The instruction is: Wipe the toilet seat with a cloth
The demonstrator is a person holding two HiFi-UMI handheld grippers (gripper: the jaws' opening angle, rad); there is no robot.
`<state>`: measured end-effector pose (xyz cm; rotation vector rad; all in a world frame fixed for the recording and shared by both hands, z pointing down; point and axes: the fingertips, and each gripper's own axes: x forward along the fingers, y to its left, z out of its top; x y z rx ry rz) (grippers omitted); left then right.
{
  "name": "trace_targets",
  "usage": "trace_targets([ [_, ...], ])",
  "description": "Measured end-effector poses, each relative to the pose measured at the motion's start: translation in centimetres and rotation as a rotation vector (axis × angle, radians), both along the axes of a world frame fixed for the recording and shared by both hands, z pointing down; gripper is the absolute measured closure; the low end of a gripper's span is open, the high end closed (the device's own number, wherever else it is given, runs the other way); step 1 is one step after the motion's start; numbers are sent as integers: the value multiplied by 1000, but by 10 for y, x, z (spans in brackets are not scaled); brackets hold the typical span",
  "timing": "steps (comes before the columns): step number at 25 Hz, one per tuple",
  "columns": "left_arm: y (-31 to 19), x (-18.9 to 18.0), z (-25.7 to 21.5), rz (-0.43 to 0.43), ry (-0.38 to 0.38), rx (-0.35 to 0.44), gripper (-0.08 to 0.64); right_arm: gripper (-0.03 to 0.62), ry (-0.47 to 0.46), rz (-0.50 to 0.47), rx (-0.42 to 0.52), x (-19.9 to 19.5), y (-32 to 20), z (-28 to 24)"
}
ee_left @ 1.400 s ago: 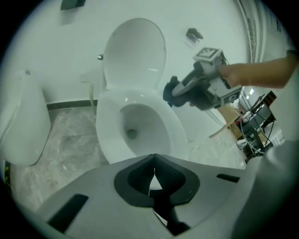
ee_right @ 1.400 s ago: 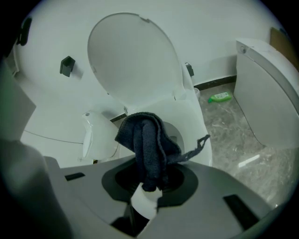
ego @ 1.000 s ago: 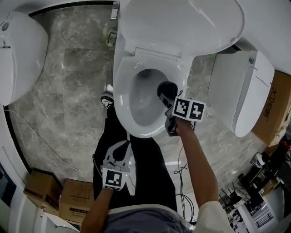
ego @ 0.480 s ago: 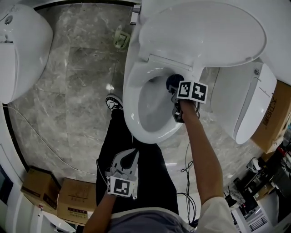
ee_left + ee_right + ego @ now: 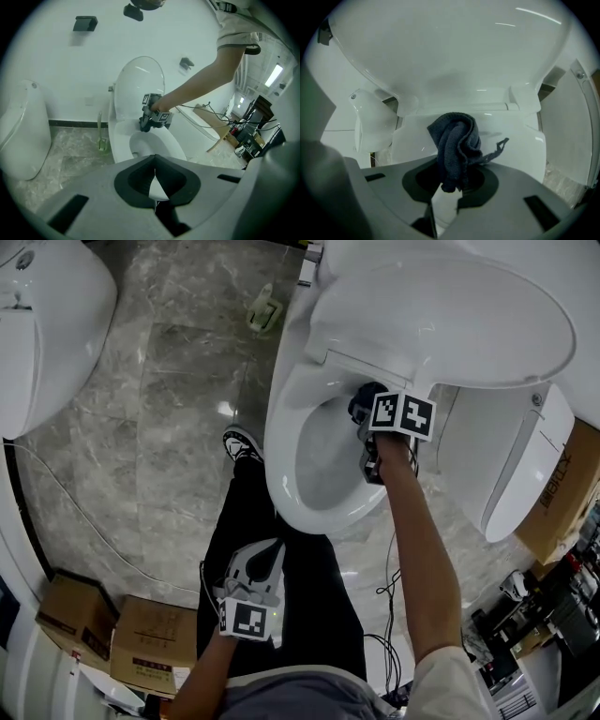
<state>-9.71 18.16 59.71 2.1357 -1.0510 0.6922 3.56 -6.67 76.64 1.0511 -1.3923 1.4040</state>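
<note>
The white toilet seat (image 5: 286, 456) lies down around the bowl with its lid (image 5: 441, 324) raised behind it. My right gripper (image 5: 368, 418) points steeply down at the back right of the seat, near the hinge. It is shut on a dark blue cloth (image 5: 364, 397). In the right gripper view the bunched cloth (image 5: 454, 140) hangs from the jaws against the seat (image 5: 515, 140), under the lid (image 5: 450, 47). My left gripper (image 5: 265, 554) is shut and holds nothing, low over a black trouser leg. The left gripper view shows the toilet (image 5: 161, 145) and the right gripper (image 5: 149, 123) ahead.
A second white fixture (image 5: 37, 324) stands at the left and another toilet (image 5: 511, 465) at the right. Cardboard boxes (image 5: 122, 643) sit at the lower left. A green brush (image 5: 264, 307) stands behind the toilet. Cables (image 5: 384, 615) trail on the marble floor, and a shoe (image 5: 242, 442) rests by the bowl.
My right gripper has carried the cloth from the right side of the seat back toward the hinge. The left gripper has stayed shut over the leg.
</note>
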Motion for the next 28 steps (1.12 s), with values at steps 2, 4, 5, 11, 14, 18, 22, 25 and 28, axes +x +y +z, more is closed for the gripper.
trace_targets([
  [2, 0, -1, 0, -6, 3, -1, 551, 523, -6, -1, 7, -7, 0, 0],
  [4, -1, -1, 0, -8, 4, 0, 551, 523, -6, -19, 15, -12, -1, 0],
  [5, -1, -2, 1, -10, 4, 1, 551, 523, -4, -34, 20, -15, -1, 0],
  [11, 0, -4, 0, -30, 14, -6, 551, 523, 11, -131, 37, -32, 1, -3],
  [14, -1, -5, -2, -40, 33, -3, 551, 523, 20, -185, 46, -41, 1, -4],
  [18, -3, -8, 0, -53, 33, -2, 551, 523, 25, -253, 63, -54, 3, -5],
  [22, -5, -17, 4, -58, -9, 0, 551, 523, 30, -324, 84, -68, 7, -8],
  [25, -8, -27, 4, -116, -8, -8, 551, 523, 48, -386, 100, -75, 10, -9],
  [28, -13, -40, 3, -186, -3, -11, 551, 523, 65, -434, 120, -81, 13, -10],
])
